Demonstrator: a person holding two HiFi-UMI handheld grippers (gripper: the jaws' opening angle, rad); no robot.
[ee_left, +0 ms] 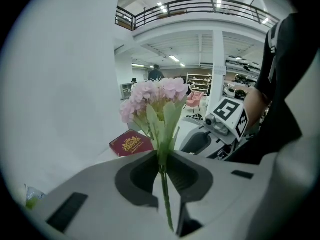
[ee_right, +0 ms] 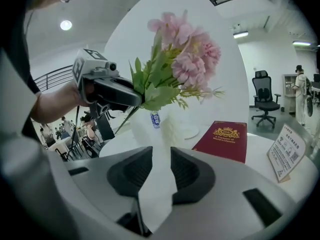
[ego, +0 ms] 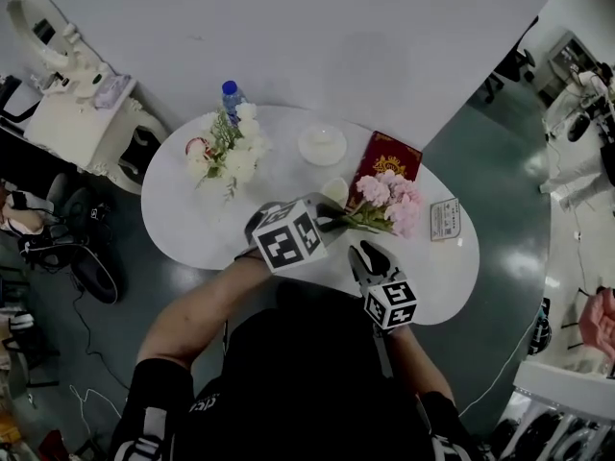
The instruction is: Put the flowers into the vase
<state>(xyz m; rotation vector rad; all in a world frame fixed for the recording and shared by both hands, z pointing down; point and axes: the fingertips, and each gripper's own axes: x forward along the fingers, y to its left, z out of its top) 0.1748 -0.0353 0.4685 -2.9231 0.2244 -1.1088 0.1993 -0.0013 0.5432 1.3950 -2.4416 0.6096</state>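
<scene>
A: What is being gripped by the left gripper [ego: 332, 221]?

B: The thin green stem [ee_left: 163, 184] of the pink flowers [ego: 389, 203] is being pinched there. The jaws are being pressed almost together on it, with the stem running straight down through the narrow gap.

A: How is the bunch looking?

B: A rounded cluster of small, pale pink blossoms is being carried at the top. Long light green leaves are spreading just beneath it. In the right gripper view, a few wispy green sprigs are sticking out at the right side of the blossoms.

A: Where is the bunch being held?

B: In the head view it is being held above the white surface [ego: 192, 214], right of the frame's centre. The blossoms are pointing toward the right and are overlapping the lower edge of a red book [ego: 389, 157]. A small card [ego: 445, 219] is lying near them, further right.

A: And the right gripper [ego: 360, 250]?

B: It is being held just below the stem in the head view. Its jaws are standing apart with nothing gripped, and only the white surface is being seen through the gap.

A: What else is being shown on the surface?

B: A bunch of white flowers [ego: 231, 152] is standing at the surface's upper left. A blue-capped bottle [ego: 230, 92] is standing right above it in the frame, and a white dish [ego: 322, 145] is lying to its right.
</scene>
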